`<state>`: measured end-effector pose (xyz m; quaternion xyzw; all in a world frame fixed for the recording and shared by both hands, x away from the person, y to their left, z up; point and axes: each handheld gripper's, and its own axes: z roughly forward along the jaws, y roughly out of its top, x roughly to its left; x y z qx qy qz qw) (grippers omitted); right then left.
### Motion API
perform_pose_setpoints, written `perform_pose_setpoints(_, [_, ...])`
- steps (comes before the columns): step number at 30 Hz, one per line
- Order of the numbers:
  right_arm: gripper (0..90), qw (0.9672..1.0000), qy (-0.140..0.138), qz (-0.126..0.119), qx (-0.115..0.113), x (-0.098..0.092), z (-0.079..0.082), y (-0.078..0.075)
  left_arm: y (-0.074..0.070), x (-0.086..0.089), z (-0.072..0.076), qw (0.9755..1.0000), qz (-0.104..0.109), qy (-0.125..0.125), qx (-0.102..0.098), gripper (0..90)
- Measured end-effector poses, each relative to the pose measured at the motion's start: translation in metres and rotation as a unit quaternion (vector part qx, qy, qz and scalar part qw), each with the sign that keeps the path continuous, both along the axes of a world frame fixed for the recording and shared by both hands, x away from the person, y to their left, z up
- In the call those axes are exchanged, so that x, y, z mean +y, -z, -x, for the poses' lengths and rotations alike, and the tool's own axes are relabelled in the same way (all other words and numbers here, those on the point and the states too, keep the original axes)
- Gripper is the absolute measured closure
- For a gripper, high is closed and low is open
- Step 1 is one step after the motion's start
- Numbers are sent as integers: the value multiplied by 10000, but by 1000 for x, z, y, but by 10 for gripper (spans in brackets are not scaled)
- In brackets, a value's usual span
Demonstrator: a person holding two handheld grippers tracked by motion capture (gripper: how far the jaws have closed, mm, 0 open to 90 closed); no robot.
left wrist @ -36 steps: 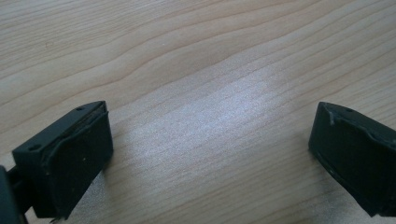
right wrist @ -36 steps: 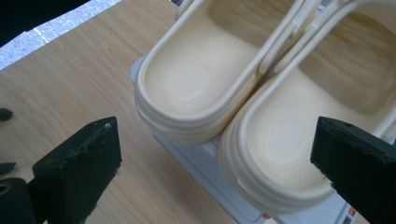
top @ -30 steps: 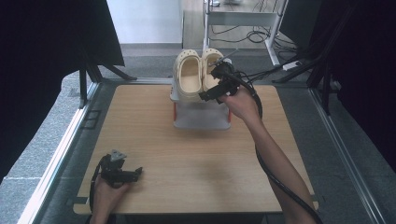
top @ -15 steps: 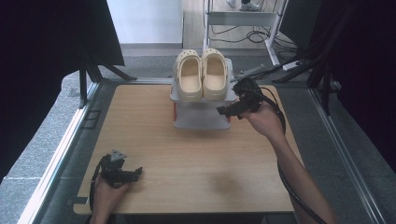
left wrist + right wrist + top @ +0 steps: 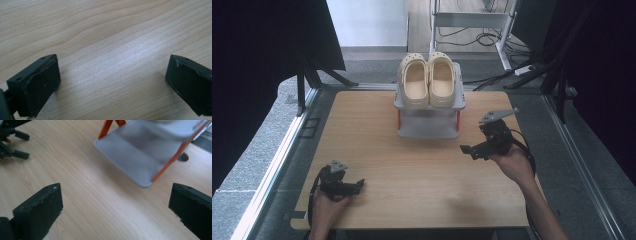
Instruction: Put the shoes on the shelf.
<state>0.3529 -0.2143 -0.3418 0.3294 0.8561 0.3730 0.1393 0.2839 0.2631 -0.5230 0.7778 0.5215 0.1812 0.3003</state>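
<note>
Two cream clogs [image 5: 428, 81] sit side by side on the top shelf of a small grey rack [image 5: 429, 127] at the far middle of the wooden table [image 5: 412, 170]. Their long sides run front to back, with the toes pointing away from the person. No writing can be read. The right gripper [image 5: 468, 151] hovers near the rack's right side, jaws wide apart and holding nothing. The left gripper [image 5: 358, 186] rests at the near left corner, also wide apart and holding nothing.

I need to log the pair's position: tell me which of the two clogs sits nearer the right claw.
The clog on the right side of the rack's top shelf. It lies on the right claw's side; its twin sits beside it, farther left.
</note>
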Motion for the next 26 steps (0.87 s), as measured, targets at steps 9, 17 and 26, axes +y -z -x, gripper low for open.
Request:
perform_pose_setpoints(9, [0, 10000, 67, 1, -63, -17, 28, 62, 0, -1, 0, 10000, 7, -44, -8, 0])
perform_pose_setpoints(17, [0, 9999, 115, -19, 60, -19, 45, 128, 0, -1, 0, 10000, 3, -53, -5, 0])
perform_pose_setpoints(26, [0, 9995, 162, 198, 174, -19, 47, 178, 0, -2, 1, 10000, 0, -46, -3, 0])
